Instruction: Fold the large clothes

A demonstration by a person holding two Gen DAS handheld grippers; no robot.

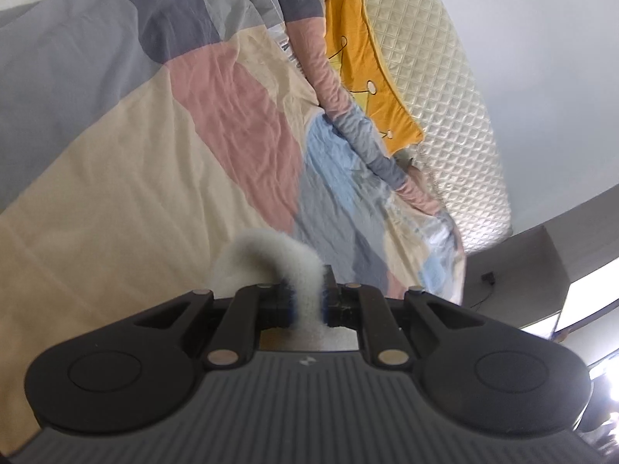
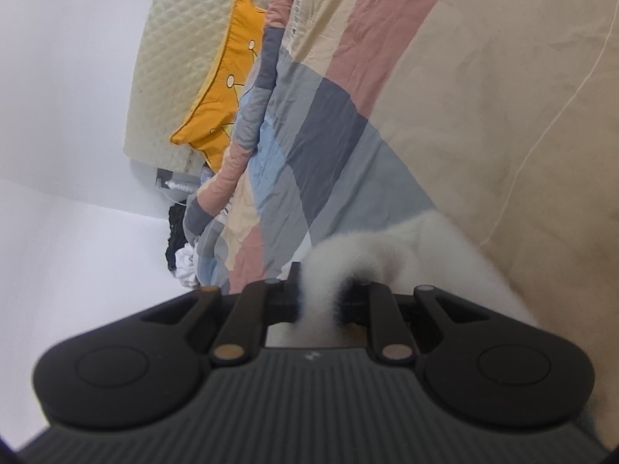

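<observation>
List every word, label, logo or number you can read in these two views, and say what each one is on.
Dark printed lettering along the patchwork quilt's folded edge: too blurred to read.
The same print strip in the right wrist view: too small to read.
Small pale emblem on the left gripper's body: a logo, no legible letters.
Nothing legible on the yellow cushion.

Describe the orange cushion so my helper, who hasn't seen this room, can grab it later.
Start at the cream quilted headboard at the far end of the bed. Leaning against it, beside the rumpled edge of the patchwork duvet, is the cushion. It is the only bright orange thing there, pointed like a crown, with thin dark line drawings and small pale circles.
</observation>
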